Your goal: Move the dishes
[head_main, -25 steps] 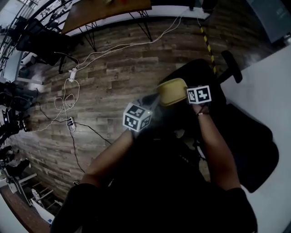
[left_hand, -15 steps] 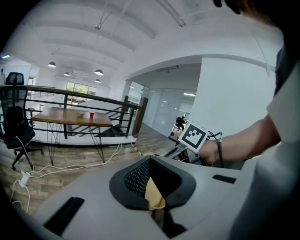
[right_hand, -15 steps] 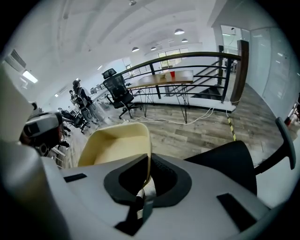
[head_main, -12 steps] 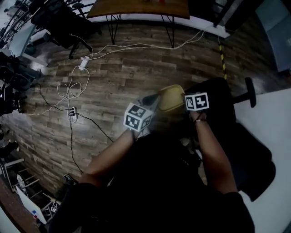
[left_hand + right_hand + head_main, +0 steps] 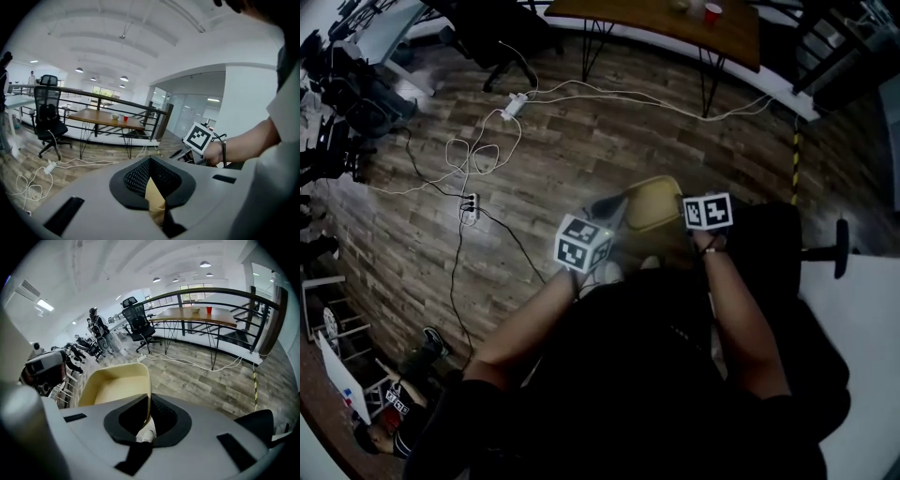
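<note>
The yellow rectangular dish [image 5: 112,387] hangs in the air in front of the person's body, above the wooden floor [image 5: 534,159], carried between both tools: the left gripper [image 5: 152,185] clamps narrowly on one edge and the right gripper [image 5: 145,413] pinches the opposite rim

Your head view is dim and murky: the wooden floor [image 5: 581,141] reads grey-brown, your dark clothing [image 5: 628,375] swallows all detail, and the yellow dish [image 5: 652,202] looks soft. Straight lines bow hard toward the edges. Both gripper views are brighter, lit by ceiling lamps [image 5: 124,78] overhead, with black rounded corners. The left one smears at its left edge, beside the office chair [image 5: 49,112].
</note>
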`<state>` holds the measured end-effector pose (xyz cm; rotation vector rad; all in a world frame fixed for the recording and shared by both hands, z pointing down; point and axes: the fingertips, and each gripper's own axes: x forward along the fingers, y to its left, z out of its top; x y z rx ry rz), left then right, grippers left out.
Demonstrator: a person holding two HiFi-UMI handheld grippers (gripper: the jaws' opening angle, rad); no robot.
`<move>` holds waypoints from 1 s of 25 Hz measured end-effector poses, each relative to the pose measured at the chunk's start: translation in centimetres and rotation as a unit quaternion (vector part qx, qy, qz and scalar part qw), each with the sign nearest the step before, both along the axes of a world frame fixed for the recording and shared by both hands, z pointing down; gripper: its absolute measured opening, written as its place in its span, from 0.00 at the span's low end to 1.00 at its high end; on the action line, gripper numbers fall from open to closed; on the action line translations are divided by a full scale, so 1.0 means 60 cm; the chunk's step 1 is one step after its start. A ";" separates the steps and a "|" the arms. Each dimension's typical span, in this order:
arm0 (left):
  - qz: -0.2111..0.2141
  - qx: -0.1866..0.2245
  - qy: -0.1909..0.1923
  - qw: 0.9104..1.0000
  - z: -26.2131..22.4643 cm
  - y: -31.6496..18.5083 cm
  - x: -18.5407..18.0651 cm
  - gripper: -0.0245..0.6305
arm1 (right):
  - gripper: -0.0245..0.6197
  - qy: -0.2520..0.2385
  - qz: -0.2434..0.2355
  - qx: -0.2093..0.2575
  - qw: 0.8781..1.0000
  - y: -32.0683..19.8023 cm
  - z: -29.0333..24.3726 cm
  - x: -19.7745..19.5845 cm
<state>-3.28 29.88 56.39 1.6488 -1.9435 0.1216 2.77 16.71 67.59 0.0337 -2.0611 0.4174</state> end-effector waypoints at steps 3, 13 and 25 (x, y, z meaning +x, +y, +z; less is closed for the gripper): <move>-0.022 -0.008 -0.003 1.000 0.014 0.011 -0.041 0.03 | 0.07 -0.003 -0.017 -0.006 1.000 0.003 0.016 -0.047; -0.062 -0.025 -0.014 0.998 0.012 -0.100 -0.216 0.03 | 0.07 -0.024 -0.040 -0.032 0.998 -0.108 0.022 -0.242; -0.052 -0.024 -0.020 0.998 -0.001 -0.266 -0.336 0.03 | 0.07 -0.042 -0.030 -0.036 0.998 -0.253 0.007 -0.370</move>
